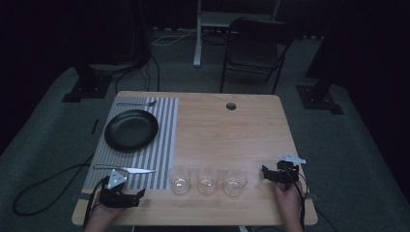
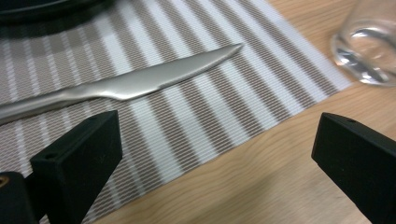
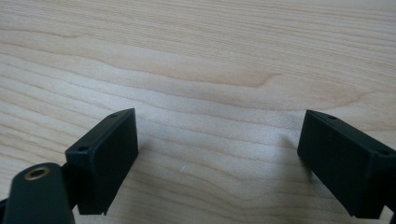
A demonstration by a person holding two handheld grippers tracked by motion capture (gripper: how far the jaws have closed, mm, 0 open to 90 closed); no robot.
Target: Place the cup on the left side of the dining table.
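Note:
A black plate (image 1: 131,129) lies on a striped placemat (image 1: 162,145) at the table's left, with a fork (image 1: 137,103) beyond it. A silver knife (image 1: 124,169) rests on the mat's near edge, its blade (image 2: 140,81) just past my left gripper's jaws. Three clear glasses (image 1: 179,180) (image 1: 207,180) (image 1: 235,181) stand in a row near the front; one glass (image 2: 366,46) shows at the upper right of the left gripper view. My left gripper (image 1: 135,195) lies open at the front left. My right gripper (image 1: 267,173) sits open right of the glasses, over bare wood (image 3: 210,93).
The wooden table (image 1: 227,135) has a round cable hole (image 1: 231,106) near its far edge. A folding chair (image 1: 256,48) and a white stand (image 1: 198,34) are behind the table. A cable (image 1: 43,186) loops on the floor at the left.

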